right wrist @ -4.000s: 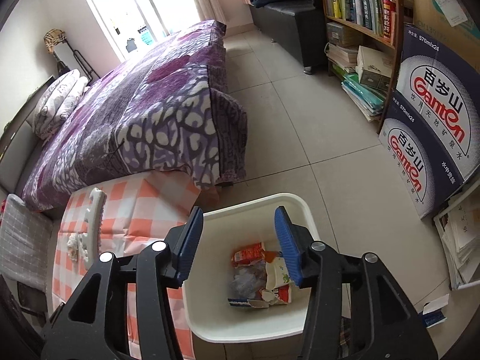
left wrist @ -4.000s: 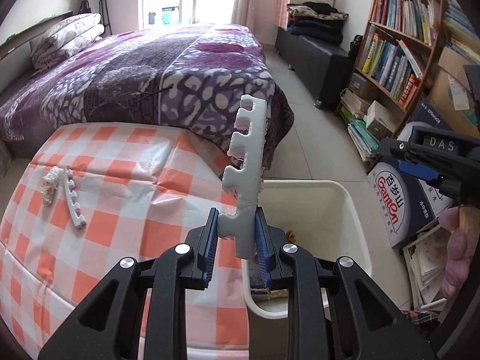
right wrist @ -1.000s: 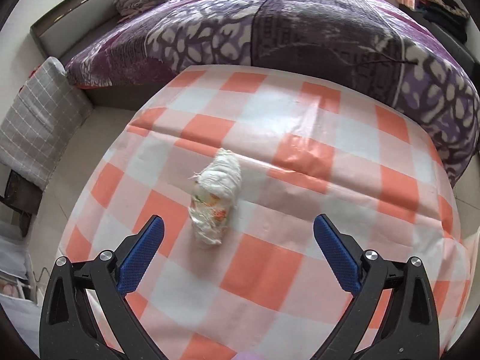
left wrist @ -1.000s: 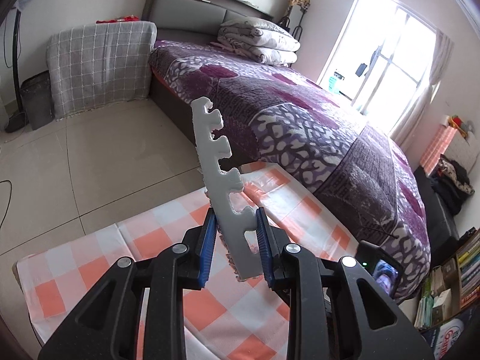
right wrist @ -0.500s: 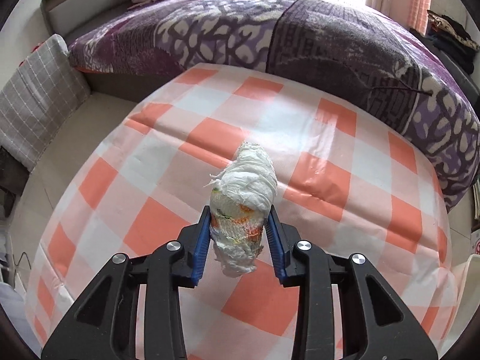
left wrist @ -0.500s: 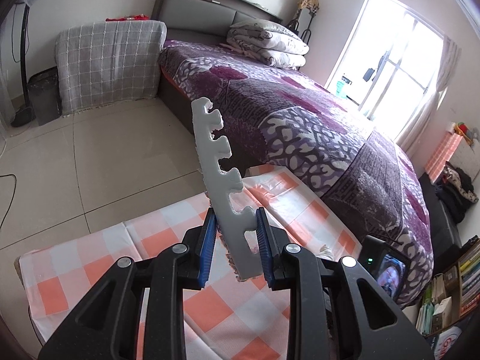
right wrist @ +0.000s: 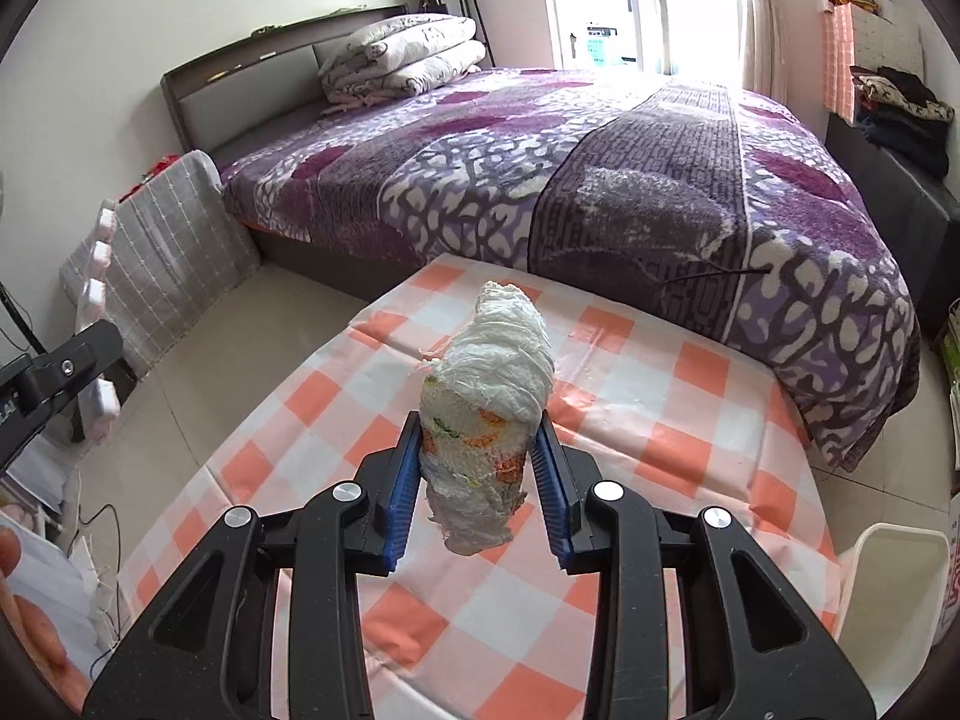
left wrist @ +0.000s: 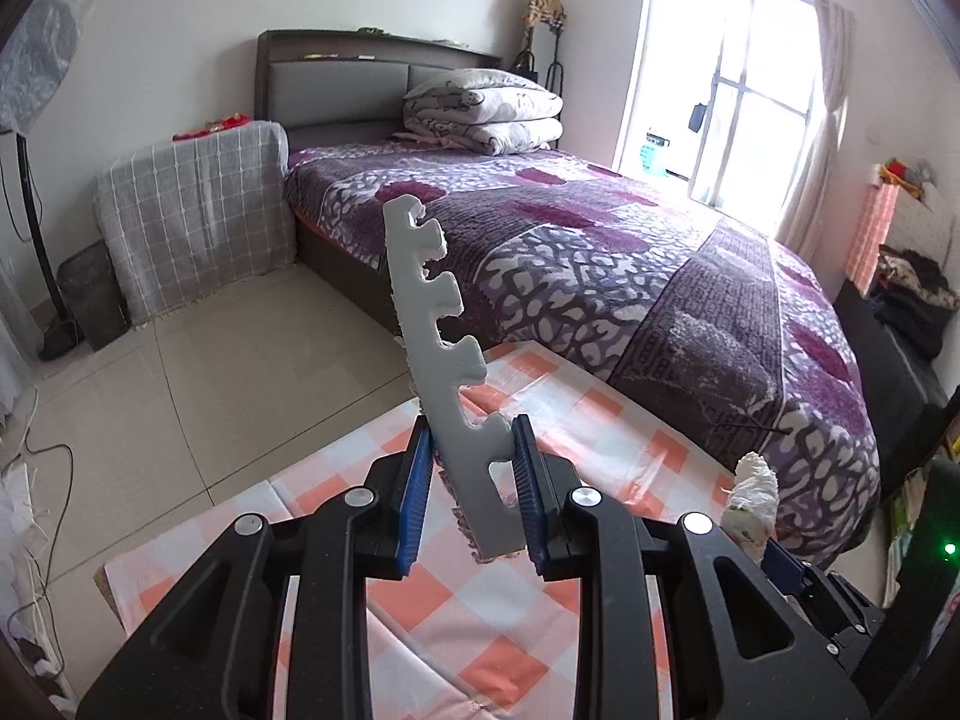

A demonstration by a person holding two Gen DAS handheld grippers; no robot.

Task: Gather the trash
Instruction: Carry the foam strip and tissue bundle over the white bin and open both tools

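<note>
My left gripper (left wrist: pixel 471 498) is shut on a white notched foam strip (left wrist: pixel 438 354) that stands up from the jaws, above the orange-and-white checked table (left wrist: pixel 600 438). My right gripper (right wrist: pixel 477 489) is shut on a crumpled white tissue wad (right wrist: pixel 489 384) with orange and green marks, held above the same table (right wrist: pixel 648 420). The wad also shows at the right of the left wrist view (left wrist: pixel 753 498). The foam strip shows at the left edge of the right wrist view (right wrist: pixel 96 276).
A white trash bin (right wrist: pixel 894 594) stands at the table's right end. A bed with a purple patterned cover (right wrist: pixel 600 162) lies just behind the table. A grey checked cloth over a stand (left wrist: pixel 198 222) is by the bed. Tiled floor (left wrist: pixel 198 384) lies to the left.
My right gripper closed on the tissue wad and has lifted it off the table. My left gripper still holds the foam strip and has tilted up, showing more of the room.
</note>
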